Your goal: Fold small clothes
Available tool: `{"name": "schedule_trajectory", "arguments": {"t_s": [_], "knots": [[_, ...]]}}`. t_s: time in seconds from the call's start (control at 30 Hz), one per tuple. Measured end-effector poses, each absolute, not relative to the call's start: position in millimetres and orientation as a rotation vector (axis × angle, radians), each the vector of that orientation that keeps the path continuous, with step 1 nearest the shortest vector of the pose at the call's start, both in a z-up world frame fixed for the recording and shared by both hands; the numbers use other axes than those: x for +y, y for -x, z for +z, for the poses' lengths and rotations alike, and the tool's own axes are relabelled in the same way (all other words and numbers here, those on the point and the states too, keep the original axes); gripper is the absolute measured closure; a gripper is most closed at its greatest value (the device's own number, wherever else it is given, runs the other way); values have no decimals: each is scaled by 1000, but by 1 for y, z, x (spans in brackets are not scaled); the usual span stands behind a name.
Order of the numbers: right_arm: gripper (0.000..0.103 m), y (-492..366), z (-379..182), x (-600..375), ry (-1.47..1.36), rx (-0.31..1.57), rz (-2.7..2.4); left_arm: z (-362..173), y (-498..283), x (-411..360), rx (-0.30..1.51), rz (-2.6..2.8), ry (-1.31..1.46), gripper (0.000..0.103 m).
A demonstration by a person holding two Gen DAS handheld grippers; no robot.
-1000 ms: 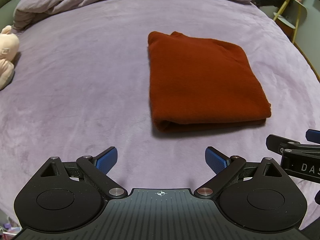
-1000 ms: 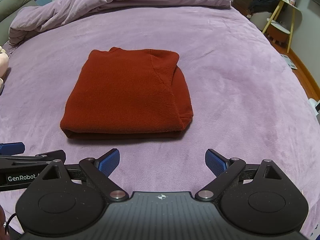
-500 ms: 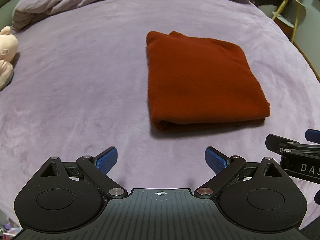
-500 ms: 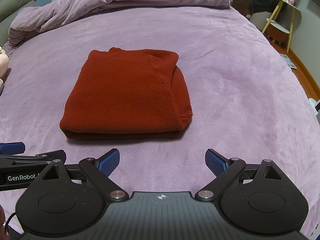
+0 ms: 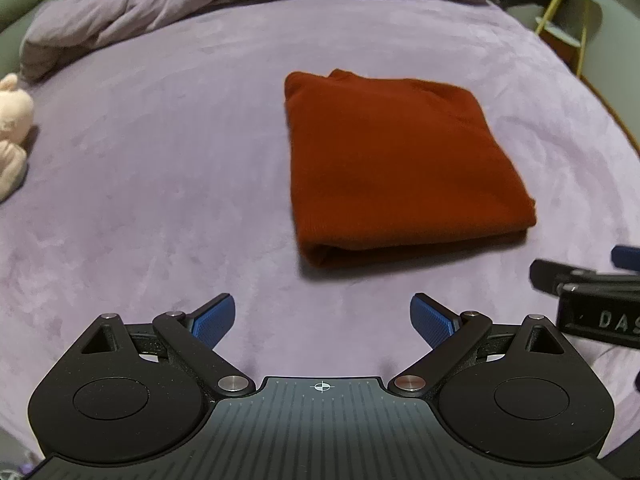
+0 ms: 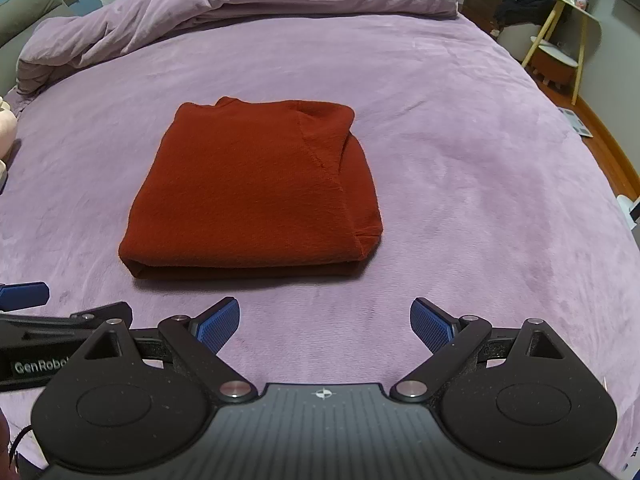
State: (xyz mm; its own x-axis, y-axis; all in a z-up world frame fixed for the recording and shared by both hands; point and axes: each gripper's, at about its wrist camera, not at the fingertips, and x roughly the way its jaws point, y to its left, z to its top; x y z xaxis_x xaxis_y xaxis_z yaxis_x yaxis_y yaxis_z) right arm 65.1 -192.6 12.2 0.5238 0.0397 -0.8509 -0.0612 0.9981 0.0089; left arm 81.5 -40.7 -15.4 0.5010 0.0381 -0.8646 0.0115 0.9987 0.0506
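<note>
A rust-red knit garment (image 5: 396, 168) lies folded into a neat rectangle on the purple bed cover (image 5: 160, 184); it also shows in the right wrist view (image 6: 256, 192). My left gripper (image 5: 322, 318) is open and empty, hovering above the cover short of the garment's near edge. My right gripper (image 6: 325, 322) is open and empty, also short of the near edge. Each gripper appears at the side of the other's view: the right one in the left wrist view (image 5: 592, 296), the left one in the right wrist view (image 6: 48, 324).
A bunched purple duvet (image 6: 248, 4) lies along the far side of the bed. A pale plush toy (image 5: 12, 132) sits at the left edge. A yellow-legged side table (image 6: 560, 36) and dark clothes stand past the bed's right edge, over wooden floor.
Both grippers have drifted back and up a little; the garment sits slightly farther away in both views. The garment itself has not moved and both jaws stay open.
</note>
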Motion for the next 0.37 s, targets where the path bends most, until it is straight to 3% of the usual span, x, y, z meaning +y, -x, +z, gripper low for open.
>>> {"name": "schedule_trajectory", "arguments": {"t_s": [0.37], "knots": [[10,-64,14,-193,22,1013,57,-13,-79,-45,1051,-4,-70,5]]}}
